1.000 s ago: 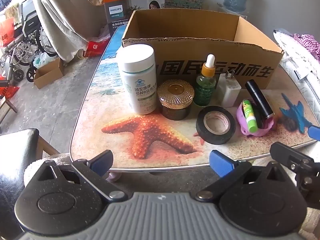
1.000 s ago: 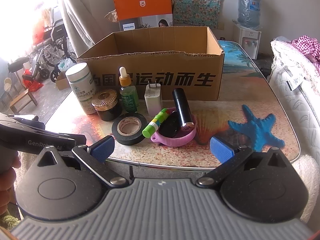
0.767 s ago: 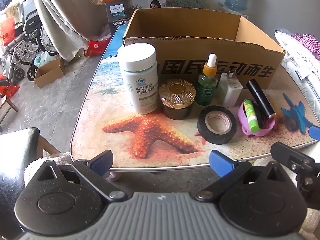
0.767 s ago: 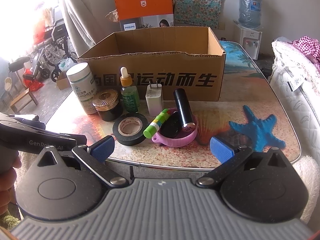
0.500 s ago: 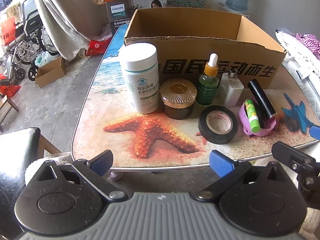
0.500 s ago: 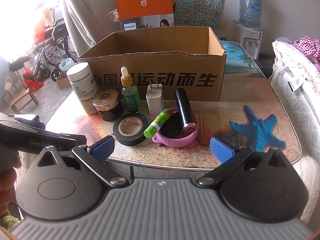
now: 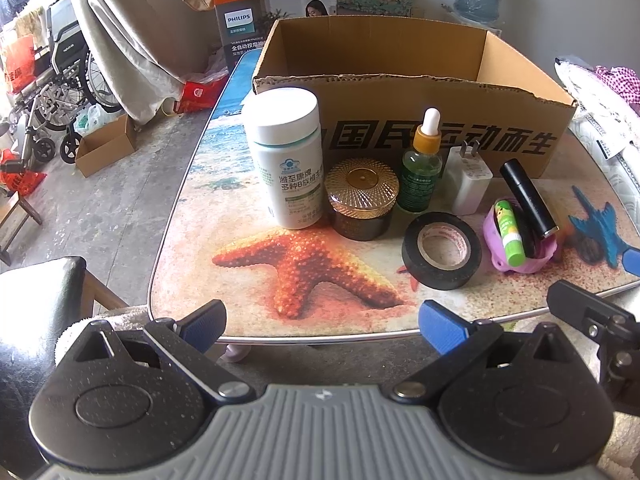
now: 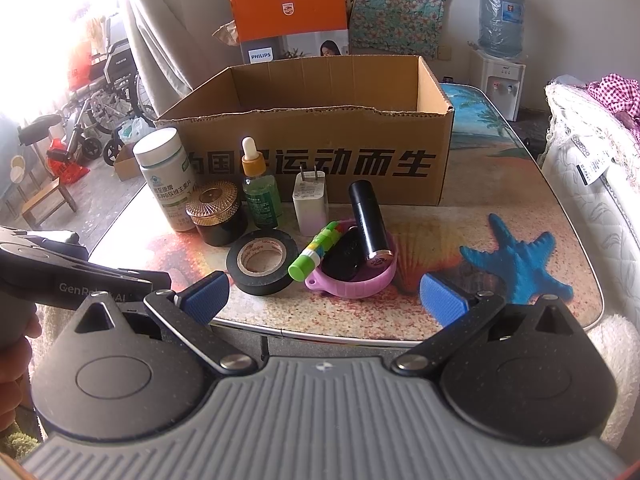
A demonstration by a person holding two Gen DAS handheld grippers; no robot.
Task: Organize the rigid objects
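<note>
An open cardboard box (image 7: 440,120) (image 8: 320,148) stands at the back of the table. In front of it stand a white pill bottle (image 7: 289,160) (image 8: 166,178), a gold-lidded jar (image 7: 362,204) (image 8: 216,214), a green dropper bottle (image 7: 422,168) (image 8: 260,188) and a white charger (image 7: 468,182) (image 8: 311,200). A black tape roll (image 7: 442,250) (image 8: 262,262) lies nearer. A pink dish (image 7: 520,240) (image 8: 352,276) holds a green glue stick (image 7: 508,232) and a black tube (image 8: 368,220). My left gripper (image 7: 322,326) and right gripper (image 8: 324,298) are open and empty, at the table's near edge.
The table (image 7: 248,264) has a starfish print and a rounded metal rim. A Philips carton (image 8: 292,20) stands behind the box. A wheelchair (image 7: 52,92) and a small carton are on the floor at left. A mattress (image 8: 592,184) is on the right.
Both grippers have drifted slightly; the objects sit a little further right in each view. Nothing on the table has moved.
</note>
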